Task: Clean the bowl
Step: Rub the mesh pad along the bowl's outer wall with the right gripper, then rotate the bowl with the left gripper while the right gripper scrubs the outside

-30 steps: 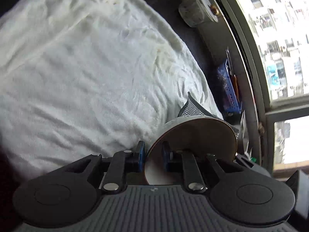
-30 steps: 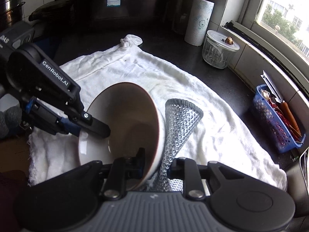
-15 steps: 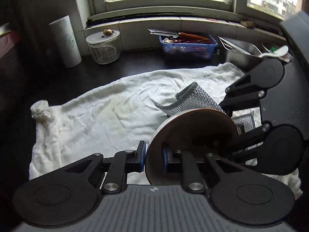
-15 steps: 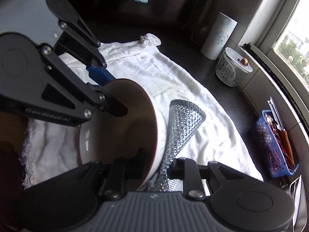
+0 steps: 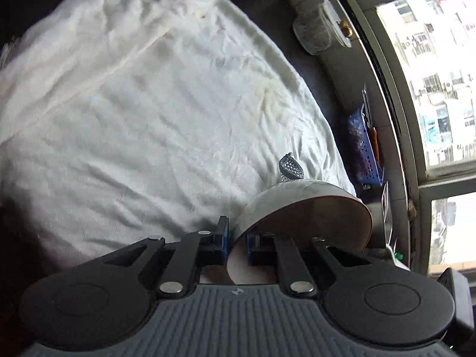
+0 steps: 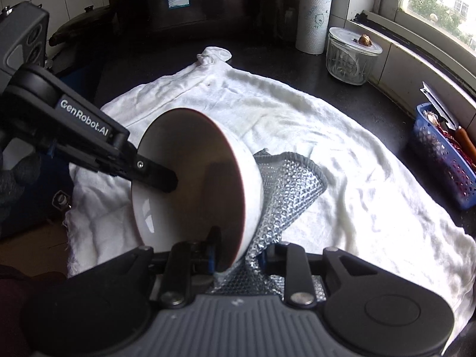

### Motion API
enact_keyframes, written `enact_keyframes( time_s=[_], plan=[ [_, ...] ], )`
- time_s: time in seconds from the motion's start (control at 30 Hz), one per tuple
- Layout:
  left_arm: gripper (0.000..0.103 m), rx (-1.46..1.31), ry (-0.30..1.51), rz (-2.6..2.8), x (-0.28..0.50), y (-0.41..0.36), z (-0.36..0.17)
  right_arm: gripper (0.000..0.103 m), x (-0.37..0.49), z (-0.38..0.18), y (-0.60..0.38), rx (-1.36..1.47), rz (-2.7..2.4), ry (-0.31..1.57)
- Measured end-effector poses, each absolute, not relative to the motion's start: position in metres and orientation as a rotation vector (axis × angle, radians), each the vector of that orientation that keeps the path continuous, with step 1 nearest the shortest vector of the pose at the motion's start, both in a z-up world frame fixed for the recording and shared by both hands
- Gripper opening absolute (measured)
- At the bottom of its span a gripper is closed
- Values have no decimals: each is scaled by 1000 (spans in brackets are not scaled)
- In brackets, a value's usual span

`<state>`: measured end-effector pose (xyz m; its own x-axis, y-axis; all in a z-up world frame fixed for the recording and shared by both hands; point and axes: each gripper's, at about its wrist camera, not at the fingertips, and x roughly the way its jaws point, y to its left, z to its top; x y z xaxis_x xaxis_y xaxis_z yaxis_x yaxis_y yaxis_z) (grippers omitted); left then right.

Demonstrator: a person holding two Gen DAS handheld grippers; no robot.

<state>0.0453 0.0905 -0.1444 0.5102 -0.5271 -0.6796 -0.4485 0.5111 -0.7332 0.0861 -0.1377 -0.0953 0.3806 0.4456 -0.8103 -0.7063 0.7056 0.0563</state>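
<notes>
A white bowl with a dark red rim [image 6: 190, 184] is held on its side above the white towel [image 6: 357, 178]. My left gripper [image 6: 166, 183] comes in from the left, shut on the bowl's rim [image 5: 312, 217], one pad inside and one outside [image 5: 236, 232]. My right gripper [image 6: 241, 253] has the near rim and a silver mesh scouring cloth [image 6: 291, 184] between its jaws, which are opening. The cloth lies against the bowl's outer wall. Only its tip [image 5: 290, 171] shows past the bowl in the left wrist view.
A glass jar with a lid [image 6: 351, 56] and a paper towel roll [image 6: 314, 15] stand at the back by the window. A blue basket [image 6: 443, 160] sits at the right on the dark counter. A gloved hand [image 6: 15, 178] holds the left gripper.
The left gripper rolled with the bowl, out to face the window and back down over the towel. In the right view the scouring cloth has spread from a narrow cone to a wider fold.
</notes>
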Motion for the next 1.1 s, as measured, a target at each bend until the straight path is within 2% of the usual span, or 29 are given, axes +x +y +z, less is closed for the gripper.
enact_keyframes(
  time_s=[0.13, 0.27, 0.4, 0.5, 0.63, 0.7, 0.83, 1.1],
  plan=[
    [10, -1248, 1133, -83, 42, 90, -161, 27, 84, -93, -138, -329, 751, 908],
    [10, -1065, 1151, -124, 52, 79, -147, 27, 83, -89, -137, -373, 737, 883],
    [12, -607, 1100, -133, 63, 53, -110, 26, 82, -91, -138, -384, 735, 878],
    [14, -260, 1005, -164, 64, 30, -84, 21, 83, -91, -140, -391, 740, 880],
    [14, 100, 868, -227, 60, 1, -61, 20, 81, -88, -136, -462, 746, 841],
    [11, 191, 833, -253, 59, -8, -57, 19, 77, -86, -132, -533, 753, 804],
    [12, 16, 871, -246, 67, 6, -58, 20, 78, -87, -132, -548, 765, 803],
    [12, -532, 1013, -111, 66, 62, -87, 23, 89, -92, -140, -349, 784, 903]
  ],
)
